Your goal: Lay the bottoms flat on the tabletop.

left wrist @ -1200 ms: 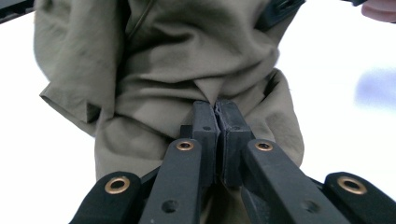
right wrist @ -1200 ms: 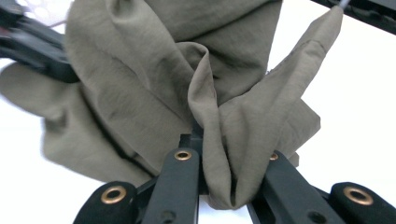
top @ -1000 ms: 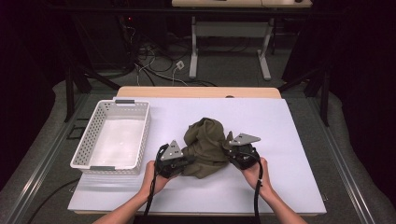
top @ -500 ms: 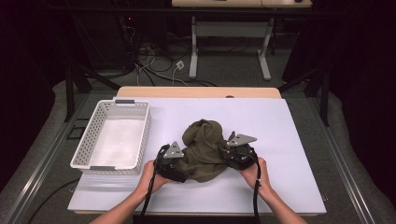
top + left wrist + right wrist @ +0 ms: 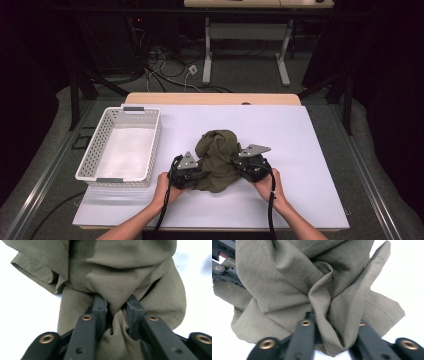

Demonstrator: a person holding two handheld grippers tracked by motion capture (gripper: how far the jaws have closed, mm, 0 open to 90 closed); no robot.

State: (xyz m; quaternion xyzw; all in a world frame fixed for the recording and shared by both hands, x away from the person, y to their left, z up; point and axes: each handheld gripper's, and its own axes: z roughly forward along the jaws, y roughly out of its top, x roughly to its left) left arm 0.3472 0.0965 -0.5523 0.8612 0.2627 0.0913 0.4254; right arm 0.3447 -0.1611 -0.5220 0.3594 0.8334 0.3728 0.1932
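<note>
White table (image 5: 310, 150) — olive cloth (image 5: 217, 157) bunched between left tool (image 5: 196, 176) and right tool (image 5: 244, 167), both just clenched on it.

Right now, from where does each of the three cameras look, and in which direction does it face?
High view: above the person's side, facing forward and down on the table; shows both forearms, left gripper, right gripper, olive cloth, white basket.
Left gripper view: rides on the left gripper, looking along its black jaws, pinching cloth.
Right gripper view: rides on the right gripper, jaws in a fold.
Shared: all three show the olive cloth.
</note>
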